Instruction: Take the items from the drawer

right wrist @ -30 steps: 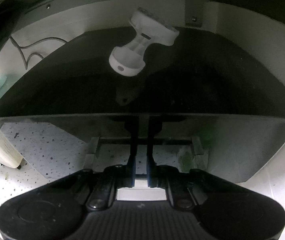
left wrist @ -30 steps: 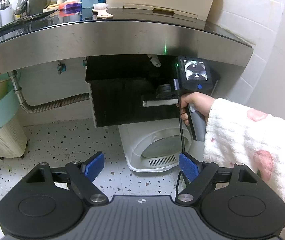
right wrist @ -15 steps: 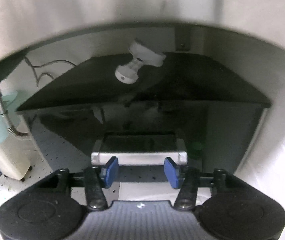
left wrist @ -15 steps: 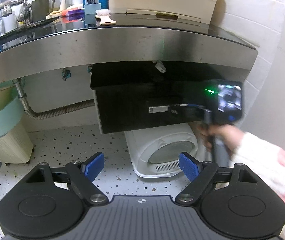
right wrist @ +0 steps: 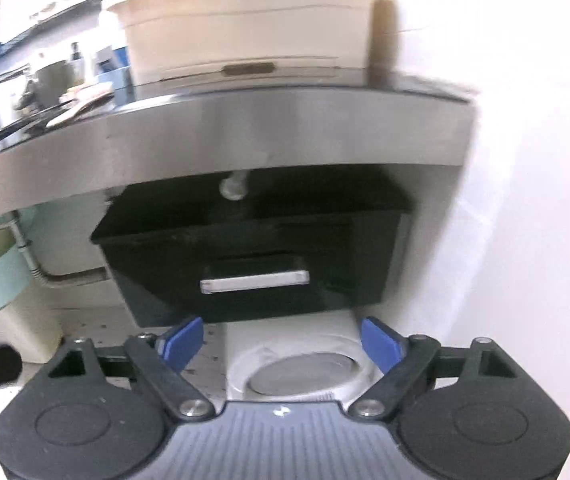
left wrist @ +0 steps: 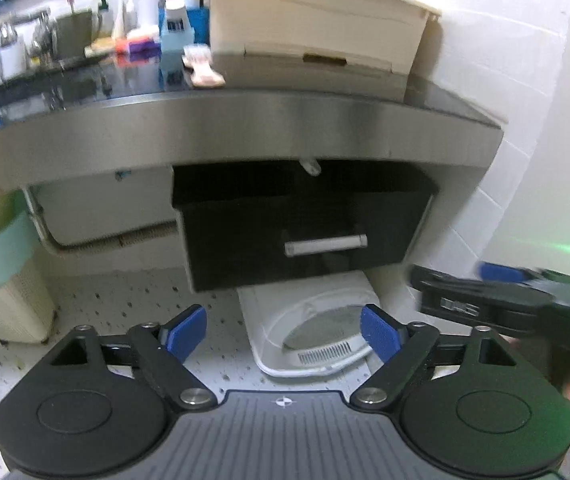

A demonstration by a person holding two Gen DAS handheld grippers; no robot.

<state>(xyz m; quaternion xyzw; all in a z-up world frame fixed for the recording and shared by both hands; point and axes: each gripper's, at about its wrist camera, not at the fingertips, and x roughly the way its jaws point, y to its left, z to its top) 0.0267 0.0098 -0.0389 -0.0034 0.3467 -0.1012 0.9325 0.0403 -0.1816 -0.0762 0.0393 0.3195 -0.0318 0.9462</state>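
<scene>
A black drawer with a silver bar handle stands pulled out under the steel counter. A small white knob-shaped item shows at the back of the drawer, under the counter's edge; it appears again as the white item in the right wrist view. My left gripper hangs back from the drawer, its jaws opening with nothing between them. My right gripper faces the drawer front and handle from a distance, jaws opening and empty. Its blurred black frame shows at the left view's right edge.
A white round-topped appliance sits on the speckled floor below the drawer. A cream box and several bottles stand on the counter. A mint and cream bin and a drain hose are at the left. White tiled wall closes the right.
My right gripper has let go of the drawer handle, opened, and pulled back and up from the drawer. In the left view it has gone off to the right edge.
</scene>
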